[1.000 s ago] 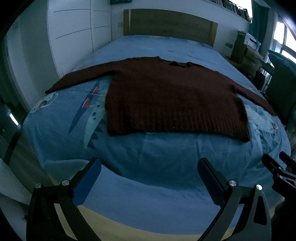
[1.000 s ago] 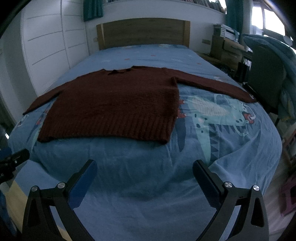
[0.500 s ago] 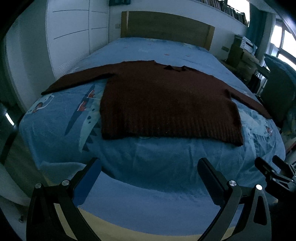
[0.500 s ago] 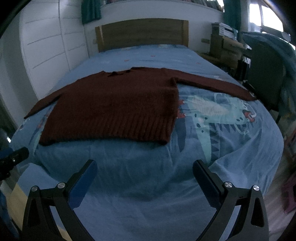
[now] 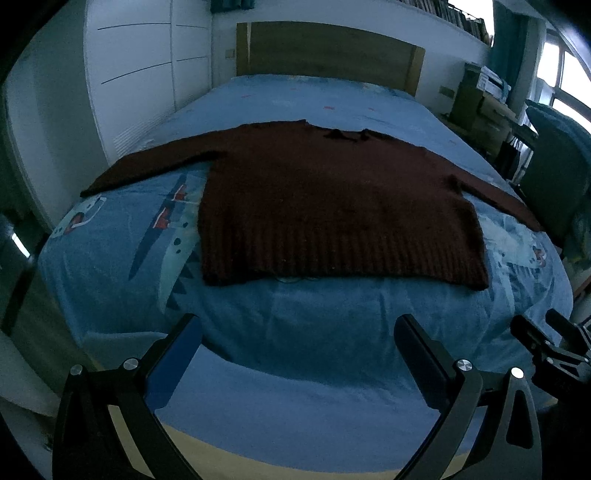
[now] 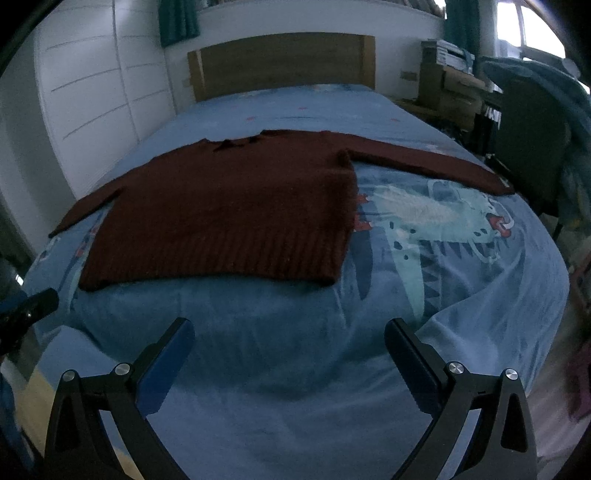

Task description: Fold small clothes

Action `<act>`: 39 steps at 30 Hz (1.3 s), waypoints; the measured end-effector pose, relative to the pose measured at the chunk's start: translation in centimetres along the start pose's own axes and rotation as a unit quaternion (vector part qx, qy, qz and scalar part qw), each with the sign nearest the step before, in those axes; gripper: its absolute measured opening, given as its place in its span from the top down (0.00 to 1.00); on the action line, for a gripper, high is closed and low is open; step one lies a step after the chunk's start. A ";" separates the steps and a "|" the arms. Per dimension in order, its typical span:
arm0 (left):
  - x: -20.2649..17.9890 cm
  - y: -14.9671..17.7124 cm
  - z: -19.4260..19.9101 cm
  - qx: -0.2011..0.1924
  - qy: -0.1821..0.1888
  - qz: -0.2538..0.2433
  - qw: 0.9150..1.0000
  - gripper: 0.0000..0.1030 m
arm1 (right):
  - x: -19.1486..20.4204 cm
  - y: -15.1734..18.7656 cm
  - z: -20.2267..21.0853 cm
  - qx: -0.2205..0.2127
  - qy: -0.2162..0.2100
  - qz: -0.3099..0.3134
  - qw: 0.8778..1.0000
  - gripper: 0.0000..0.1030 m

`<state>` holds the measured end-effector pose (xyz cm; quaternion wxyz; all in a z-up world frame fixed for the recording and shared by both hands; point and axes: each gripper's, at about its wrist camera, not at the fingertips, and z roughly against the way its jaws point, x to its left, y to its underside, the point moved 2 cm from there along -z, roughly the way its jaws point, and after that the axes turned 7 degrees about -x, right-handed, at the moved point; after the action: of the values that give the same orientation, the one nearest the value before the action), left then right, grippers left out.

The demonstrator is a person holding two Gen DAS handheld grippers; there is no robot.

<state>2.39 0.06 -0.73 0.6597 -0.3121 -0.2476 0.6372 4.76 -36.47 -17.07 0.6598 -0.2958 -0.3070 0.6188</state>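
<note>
On blue bed [image 5: 295, 339], sweater [image 5: 332, 206] flat, collar toward headboard [image 5: 325, 51], sleeves sideways

Bare blue bedcover [image 5: 332, 325] lay open between the sweater [image 5: 332, 206] hem and the bed's near edge, with more open cover beside the sweater, while a dark chair [image 6: 528, 147] stood past its far sleeve.

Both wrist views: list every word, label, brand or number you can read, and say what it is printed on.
No text can be read in either view.
Sweater: no label or print shows.
Bedsheet: cartoon print only, no lettering visible.
Boxes by the headboard: any markings are too small and blurred to read.
Books on the high shelf: spines too small to read.
</note>
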 end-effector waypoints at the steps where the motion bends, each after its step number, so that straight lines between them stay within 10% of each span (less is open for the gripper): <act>1: 0.0 0.0 -0.1 0.002 0.001 0.000 1.000 0.01 | 0.0 0.0 0.0 0.000 0.000 -0.001 1.000 0.00; 24: 0.8 -1.8 -1.9 0.030 0.010 -0.030 0.999 0.01 | -1.6 -3.4 -0.2 0.003 0.021 -0.023 0.999 0.00; 39: 3.7 -8.2 -4.1 -0.002 -0.040 -0.004 0.999 0.01 | -14.3 -11.3 -6.2 -0.034 0.052 -0.157 0.986 0.00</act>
<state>11.23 3.39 2.20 0.6510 -0.2868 -0.2763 0.6462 16.09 -51.45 -12.92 0.7535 -0.2976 -0.3362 0.4802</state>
